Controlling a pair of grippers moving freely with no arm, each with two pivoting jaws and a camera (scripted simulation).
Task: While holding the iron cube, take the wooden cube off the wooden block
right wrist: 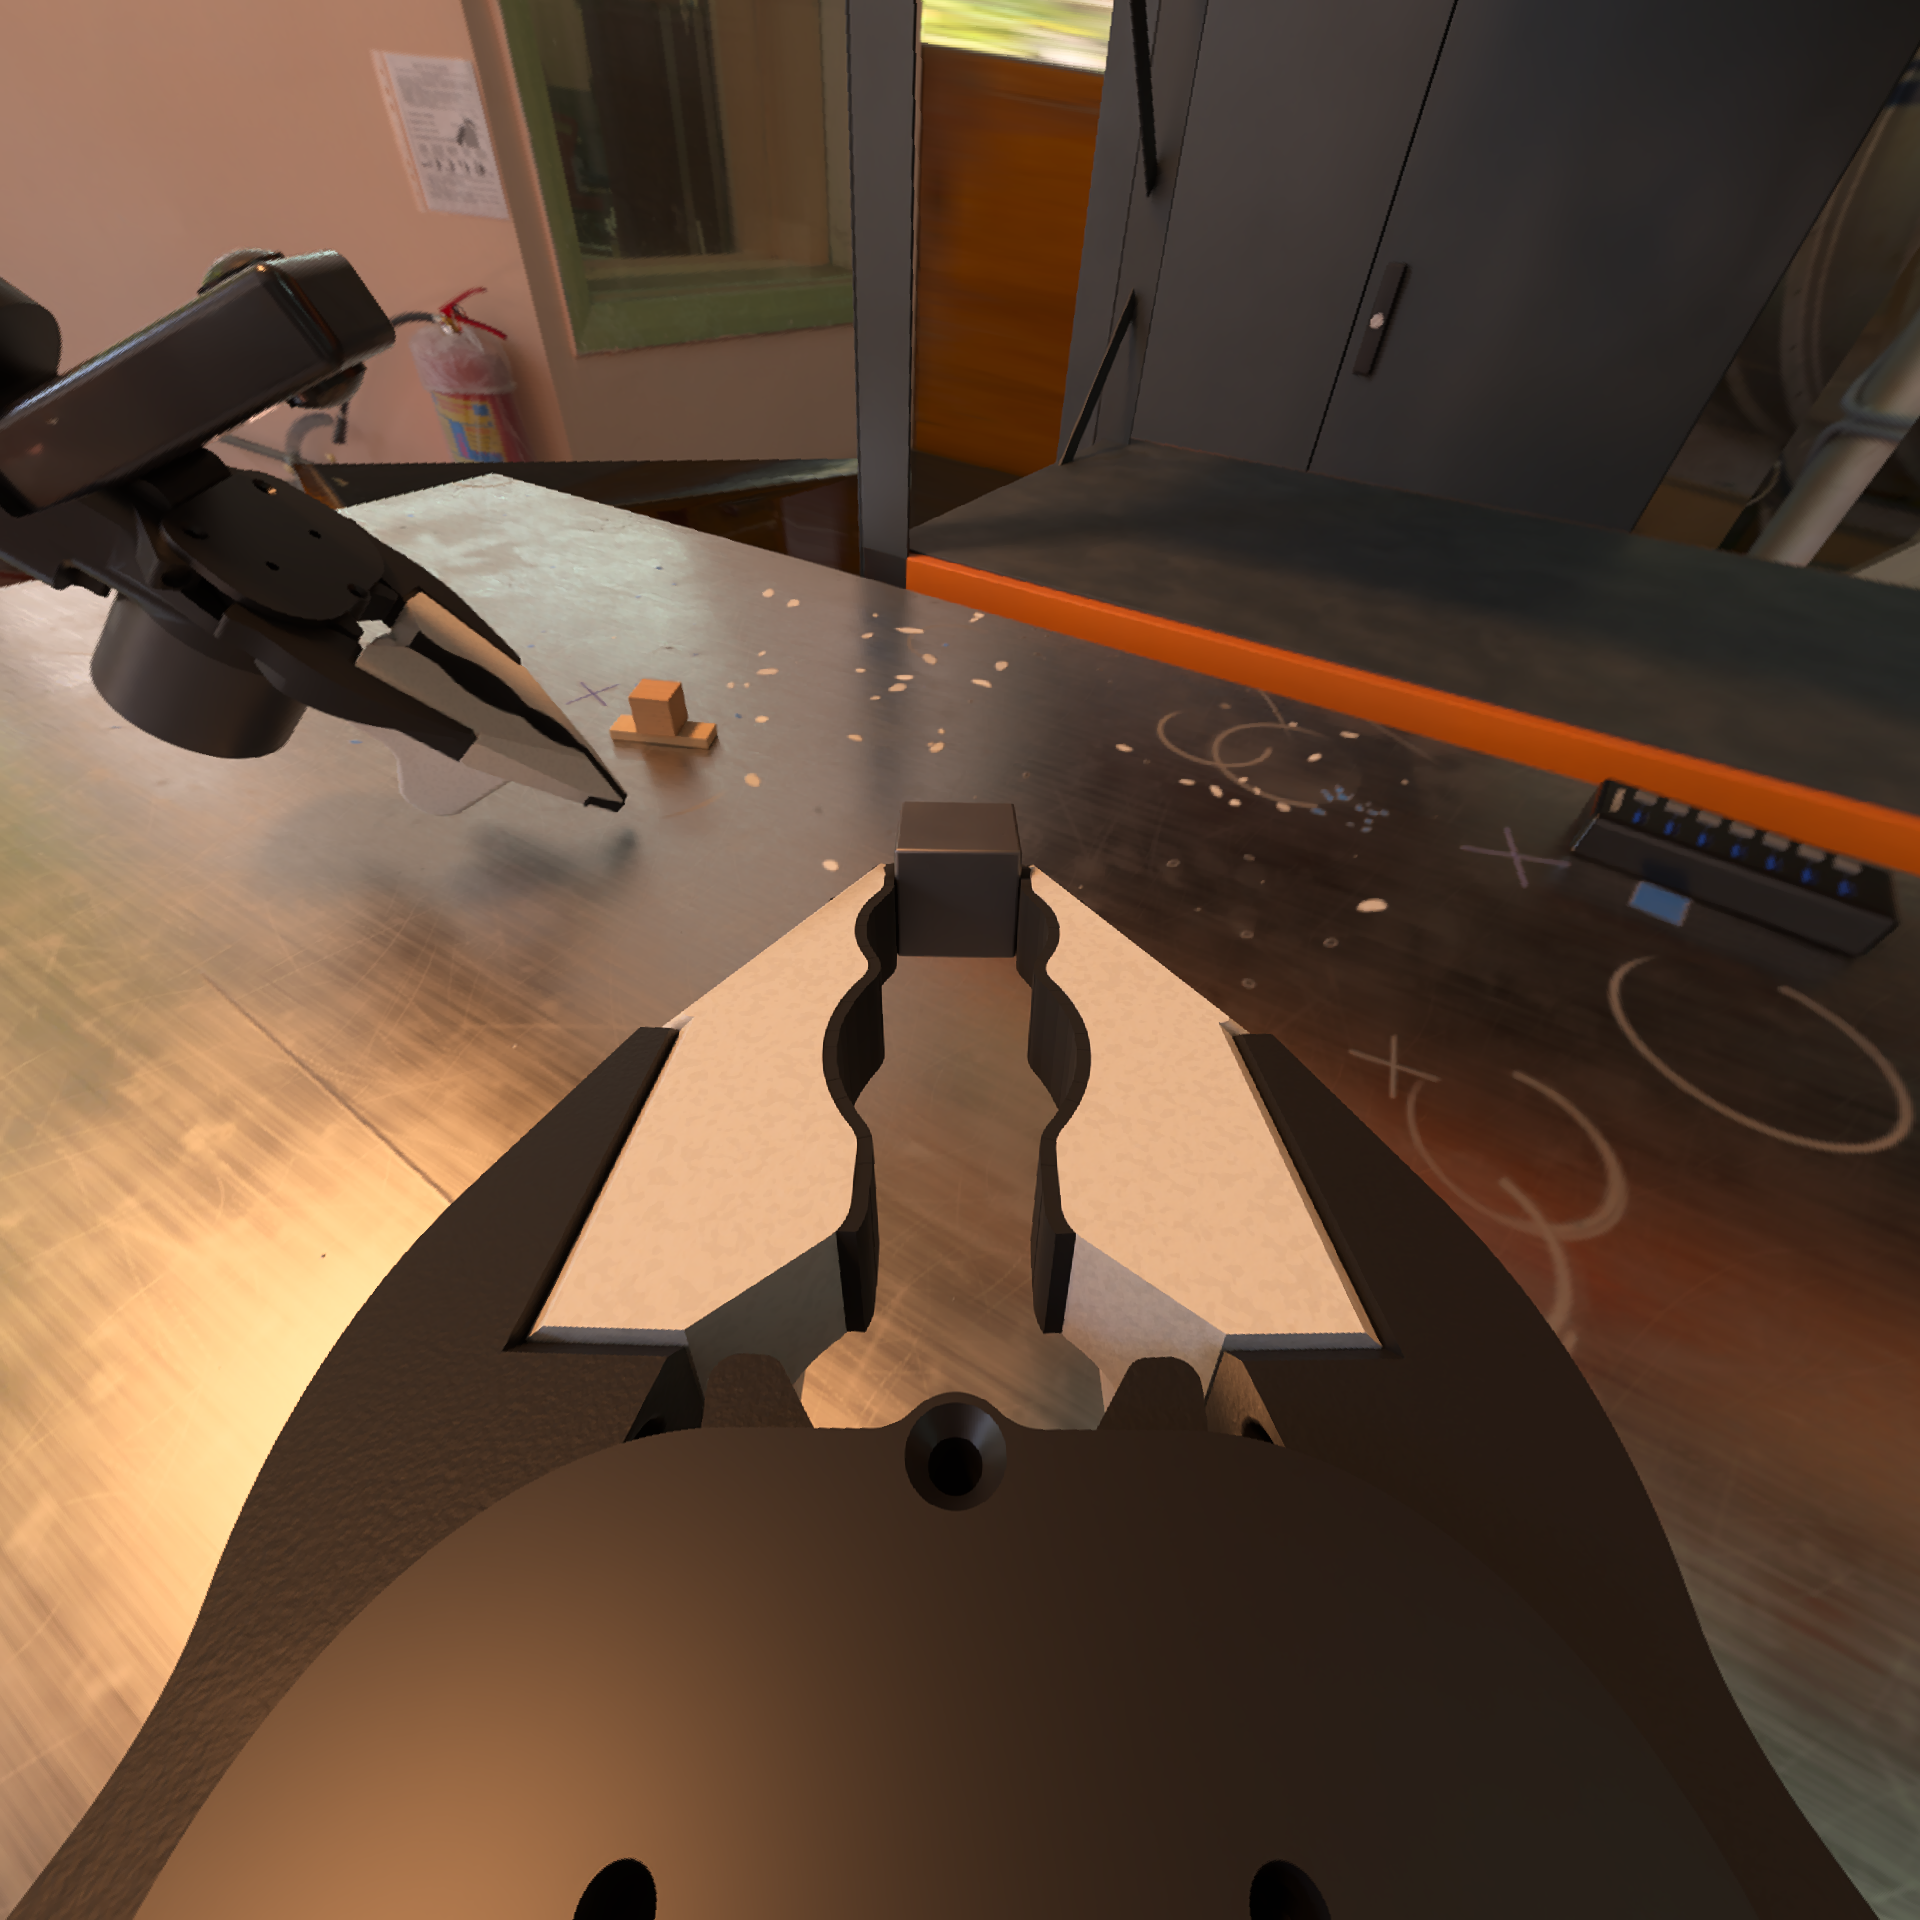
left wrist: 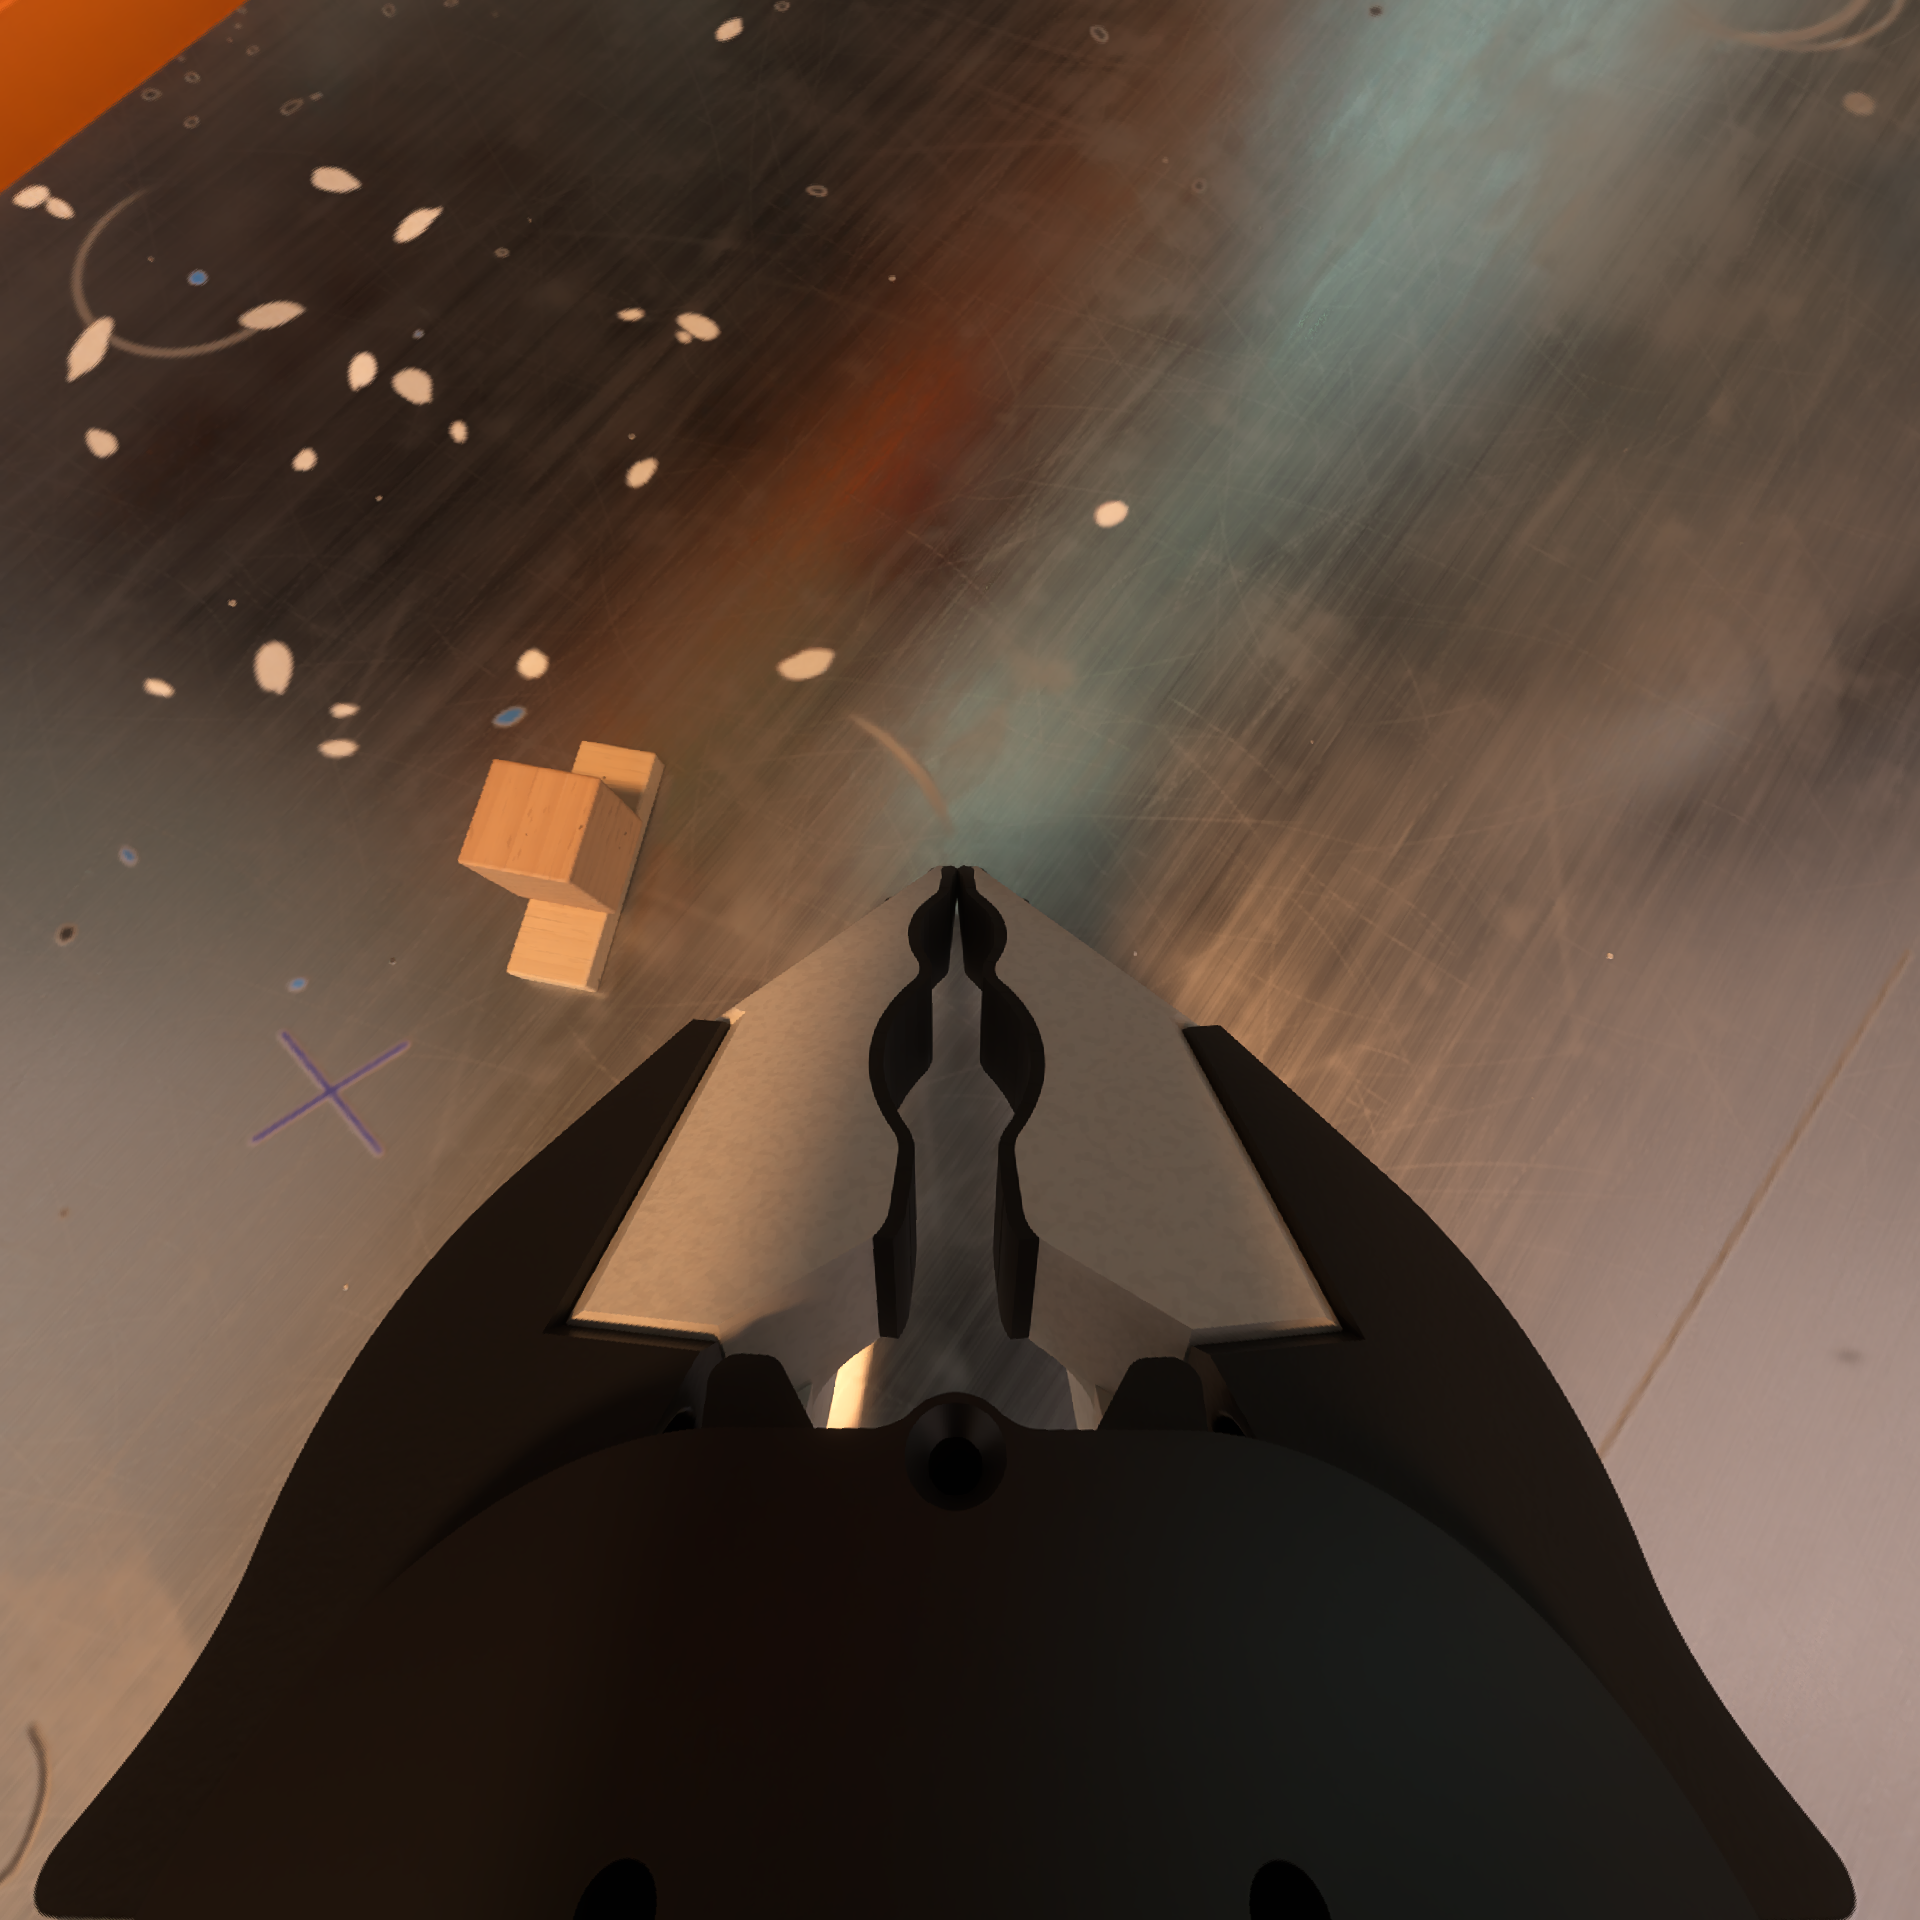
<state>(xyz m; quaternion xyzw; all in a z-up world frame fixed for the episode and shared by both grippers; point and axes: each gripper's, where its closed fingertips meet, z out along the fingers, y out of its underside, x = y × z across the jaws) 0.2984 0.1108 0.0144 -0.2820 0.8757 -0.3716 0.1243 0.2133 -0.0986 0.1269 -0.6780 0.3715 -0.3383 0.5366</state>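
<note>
Left wrist view: the left gripper (left wrist: 956, 875) hangs above a scratched, paint-flecked metal table (left wrist: 1351, 623), its two fingertips pressed together with nothing between them. The wooden cube (left wrist: 551, 826) sits on the flat wooden block (left wrist: 566, 940), ahead and to the left of the tips and clear of them; a purple cross mark (left wrist: 330, 1091) lies nearer the camera. Right wrist view: the right gripper (right wrist: 956, 883) clamps the iron cube (right wrist: 956, 878) between its fingertips, the fingers spread only by the cube's width, apparently just above the table (right wrist: 312, 1039), though contact cannot be judged from here. Farther off to the left, the left gripper (right wrist: 608, 795) points down towards the table, tips together, near the wooden cube (right wrist: 657, 707) resting on the block (right wrist: 665, 734). Behind stand an orange-edged shelf (right wrist: 1351, 675) and a dark cabinet (right wrist: 1455, 260).
</note>
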